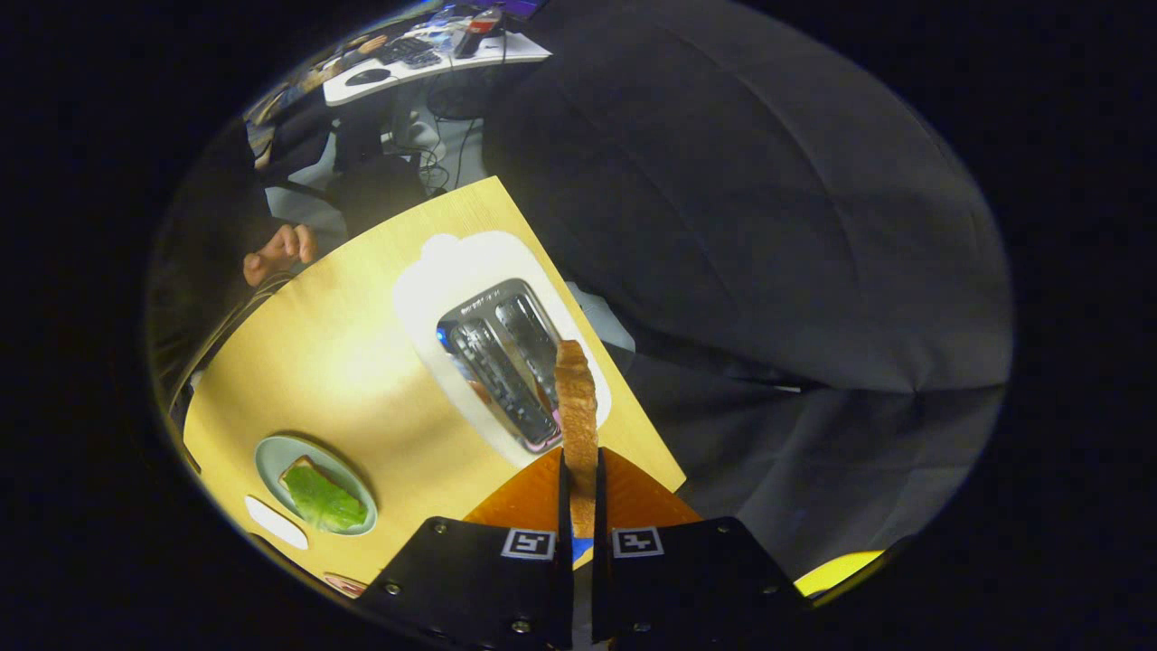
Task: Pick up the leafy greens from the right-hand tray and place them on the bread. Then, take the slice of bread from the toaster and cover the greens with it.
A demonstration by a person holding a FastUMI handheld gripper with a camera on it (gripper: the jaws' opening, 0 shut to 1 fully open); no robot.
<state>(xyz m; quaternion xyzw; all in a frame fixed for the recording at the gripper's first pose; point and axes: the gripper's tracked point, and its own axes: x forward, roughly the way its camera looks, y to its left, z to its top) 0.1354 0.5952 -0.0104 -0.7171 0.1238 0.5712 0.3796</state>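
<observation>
My gripper (579, 506) is shut on a slice of toasted bread (576, 407), held on edge between the two fingers and sticking out ahead of them. I am high above the table. Below the slice stands the white toaster (470, 271), its metal slots (502, 357) showing from above. Far off to the left of the fingers sits a pale green plate (271, 452) carrying a slice of bread (296, 470) with the leafy greens (325, 502) lying on top of it.
The light wooden table (343, 353) has an orange-brown board (633, 497) under the fingers, near the table's edge. A person's hand (278, 251) rests at the table's far side. A white dish (276, 523) lies beside the plate. A cluttered desk (425, 54) stands in the background.
</observation>
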